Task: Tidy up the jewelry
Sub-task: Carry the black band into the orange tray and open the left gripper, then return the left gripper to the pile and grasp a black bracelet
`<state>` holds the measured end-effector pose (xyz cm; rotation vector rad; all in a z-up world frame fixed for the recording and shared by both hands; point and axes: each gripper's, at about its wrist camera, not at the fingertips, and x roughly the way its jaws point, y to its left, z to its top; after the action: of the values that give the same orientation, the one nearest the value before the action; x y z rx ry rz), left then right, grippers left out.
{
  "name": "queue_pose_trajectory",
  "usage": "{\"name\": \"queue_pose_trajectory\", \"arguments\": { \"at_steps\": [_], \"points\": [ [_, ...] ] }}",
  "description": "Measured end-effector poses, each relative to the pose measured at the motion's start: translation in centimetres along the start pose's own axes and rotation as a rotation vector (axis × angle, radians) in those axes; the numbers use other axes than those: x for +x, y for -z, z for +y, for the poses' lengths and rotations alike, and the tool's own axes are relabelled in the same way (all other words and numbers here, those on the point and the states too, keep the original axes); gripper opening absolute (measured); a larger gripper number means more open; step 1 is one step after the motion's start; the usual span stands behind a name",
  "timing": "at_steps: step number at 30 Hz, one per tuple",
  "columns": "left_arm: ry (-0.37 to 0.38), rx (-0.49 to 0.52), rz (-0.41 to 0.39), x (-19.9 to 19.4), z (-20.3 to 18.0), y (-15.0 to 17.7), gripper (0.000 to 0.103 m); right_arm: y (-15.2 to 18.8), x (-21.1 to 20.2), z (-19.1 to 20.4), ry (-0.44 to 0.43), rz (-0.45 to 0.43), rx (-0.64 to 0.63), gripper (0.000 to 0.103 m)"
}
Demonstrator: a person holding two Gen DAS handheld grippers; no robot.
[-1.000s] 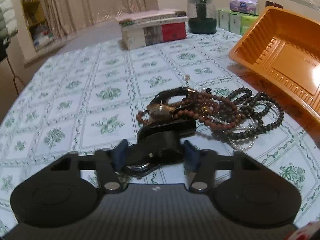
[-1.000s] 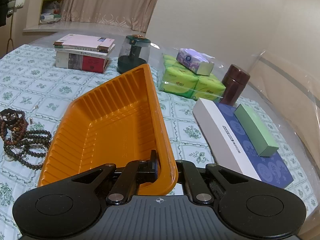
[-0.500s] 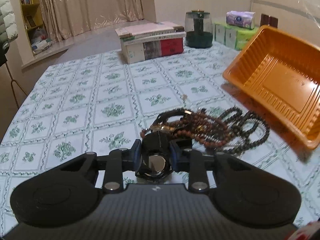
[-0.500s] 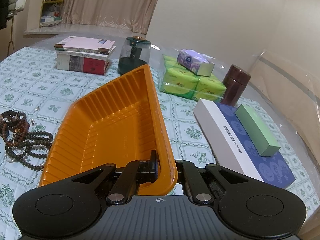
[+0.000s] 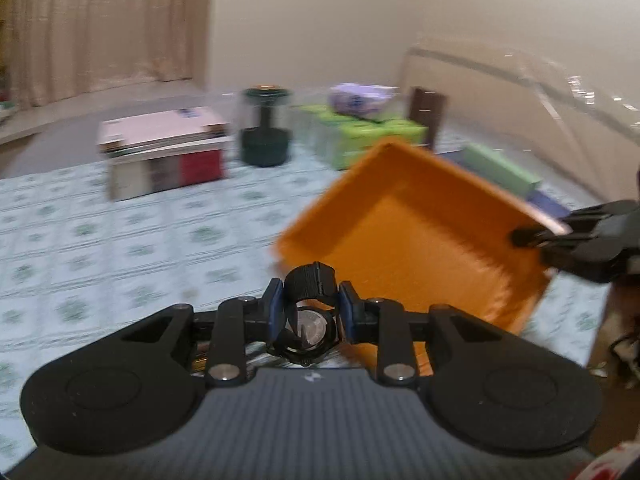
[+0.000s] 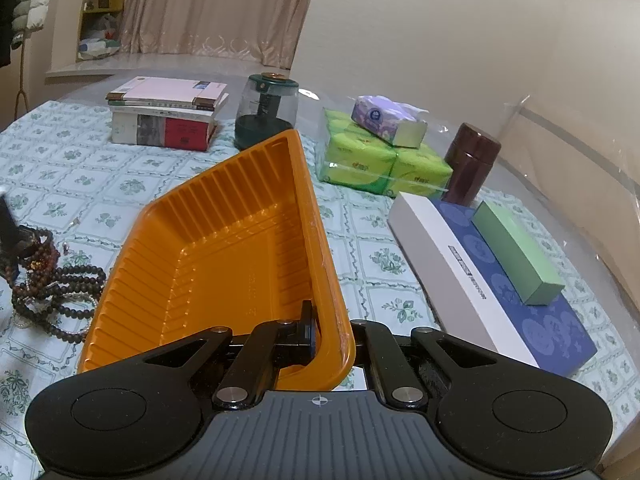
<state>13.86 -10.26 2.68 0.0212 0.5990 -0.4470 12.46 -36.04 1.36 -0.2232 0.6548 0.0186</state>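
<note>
My left gripper [image 5: 308, 312] is shut on a black wristwatch [image 5: 309, 304] and holds it in the air just before the near left edge of the orange tray [image 5: 416, 240]. The left wrist view is blurred. My right gripper [image 6: 332, 340] is shut on the near right rim of the orange tray [image 6: 224, 248] and holds it tilted; it also shows in the left wrist view [image 5: 536, 236]. A heap of bead bracelets [image 6: 52, 280] lies on the tablecloth left of the tray.
At the back stand a stack of books [image 6: 168, 116], a dark green jar [image 6: 266, 112], green tissue packs [image 6: 380, 160] and a brown canister [image 6: 470, 168]. A white-and-blue box [image 6: 488, 280] with a green box [image 6: 516, 252] on it lies right of the tray.
My left gripper has closed on the black watch, lifted it off the bead heap and swung right toward the tray. The right gripper keeps holding the tray rim.
</note>
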Motion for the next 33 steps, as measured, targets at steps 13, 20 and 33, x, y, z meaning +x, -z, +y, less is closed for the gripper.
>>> {"name": "queue_pose_trajectory", "arguments": {
  "at_steps": [13,20,33],
  "points": [
    [0.157,0.047,0.098,6.7,-7.1,1.4,0.029,0.3,0.0,-0.3,-0.006,0.046,-0.016,0.005],
    [0.107,0.012,0.05,3.9,-3.7,1.4,0.038,0.8,0.1,-0.2,-0.005,0.086,-0.044,0.004],
    [-0.297,-0.132,0.088,-1.6,8.8,8.8,0.046,1.0,0.1,0.2,0.009,0.11,-0.079,0.003]
  ]
}}
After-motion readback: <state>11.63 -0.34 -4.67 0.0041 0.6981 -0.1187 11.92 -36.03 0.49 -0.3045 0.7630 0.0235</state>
